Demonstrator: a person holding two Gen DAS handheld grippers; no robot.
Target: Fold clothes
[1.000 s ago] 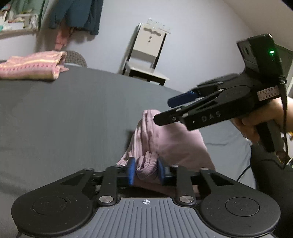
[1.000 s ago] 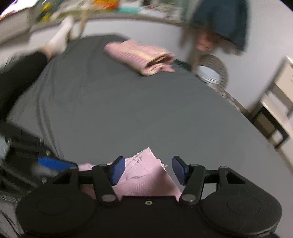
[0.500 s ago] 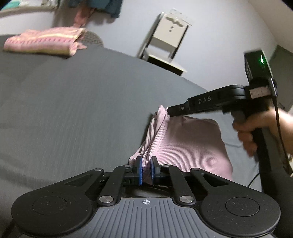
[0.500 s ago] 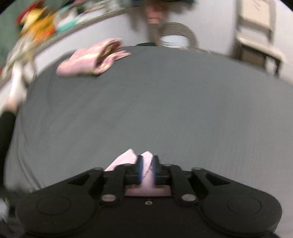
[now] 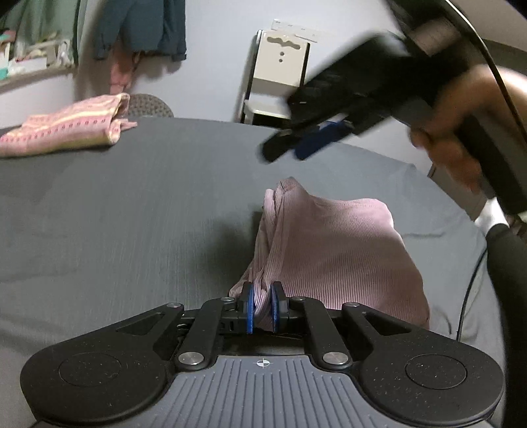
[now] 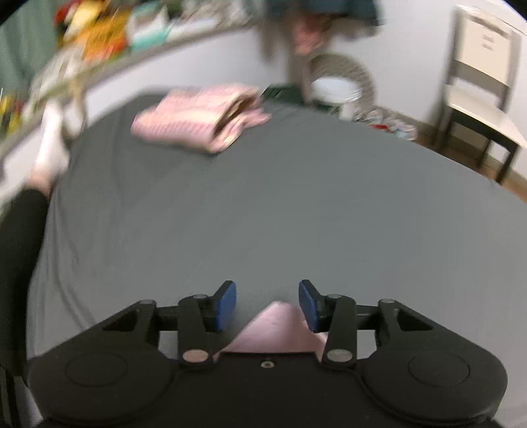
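A folded pink ribbed garment (image 5: 332,250) lies on the grey bed sheet (image 5: 131,210). My left gripper (image 5: 262,307) is shut on the garment's near corner, with cloth bunched between the blue pads. In the left wrist view my right gripper (image 5: 296,148) hovers blurred above the garment's far corner, held by a hand (image 5: 461,131) and apart from the cloth. In the right wrist view the right gripper (image 6: 267,304) stands open, and the pink garment's corner (image 6: 275,329) shows just below and between its fingers, not gripped.
A folded pink patterned garment (image 5: 66,128) (image 6: 197,118) lies at the far side of the bed. A white chair (image 5: 280,75) (image 6: 477,82) stands by the wall, with hanging clothes (image 5: 138,29) and a cluttered shelf (image 6: 98,36). A leg in black (image 6: 16,263) rests on the bed's left edge.
My right gripper has let go of the garment's far corner, opened, and lifted away from it. The left gripper stays shut on the near corner.
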